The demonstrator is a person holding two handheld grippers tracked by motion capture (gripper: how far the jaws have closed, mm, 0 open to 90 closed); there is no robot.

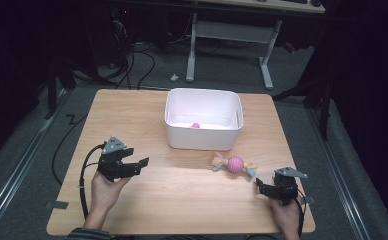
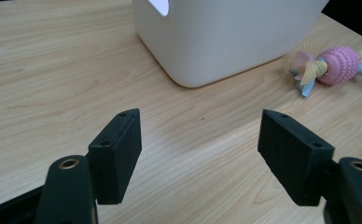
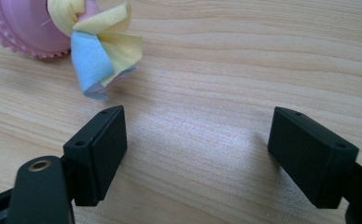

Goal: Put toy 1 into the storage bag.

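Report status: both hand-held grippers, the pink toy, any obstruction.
Left hand-held gripper open, empty. Right hand-held gripper open, empty, just short of pink ball toy lying on the table before the white bin. Nothing between.

**Both grippers held low, jaws apart**

The left hand [image 1: 104,187] enters from the bottom left of the high view, its forearm in a striped sleeve, and grasps the left gripper [image 1: 139,164], which points toward the right of the frame. In the left gripper view its two black jaws stand wide apart with nothing between them. The right hand [image 1: 284,212] comes in at the lower right and holds the right gripper [image 1: 258,187], pointing toward the left; its jaws also stand wide apart and bare.
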